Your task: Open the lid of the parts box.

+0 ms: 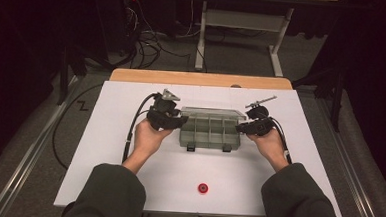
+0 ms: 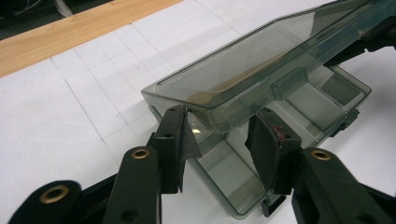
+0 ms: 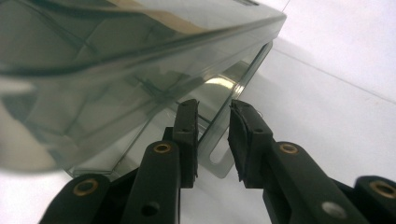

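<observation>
The red round object [image 1: 203, 188] lies alone near the front edge of the white table [image 1: 102, 174], well apart from the work. Beyond it, at mid-table between both hands, sits the compartment box [image 1: 209, 133], a smoke-grey translucent plastic organiser with a divided tray and a hinged lid [image 2: 261, 70], two dark latches showing on its near wall. The lid stands partly raised, tilted above the tray. The box appears light, rigid and thin-walled; its glossy plastic is likely slippery under the pads, and the lid will flex or twist if loaded at one corner only. Take hold at the side edges: the lid rim for closing or lifting, the tray wall for steadying. Avoid squeezing hard across the thin wall, since clear plastic of this kind can crack. The left gripper [image 2: 224, 140] stands at the left end of the box with its jaws half open, straddling the lid's front corner; the left pad sits beside the corner, the right pad is apart from it, so no grip is made. The right gripper [image 3: 214, 135] is at the right end, jaws narrowed with the tray's side wall between them; a gap remains on the right pad side, so contact cannot be confirmed as a firm hold. The wooden strip [image 1: 197, 78] borders the table's far edge.
</observation>
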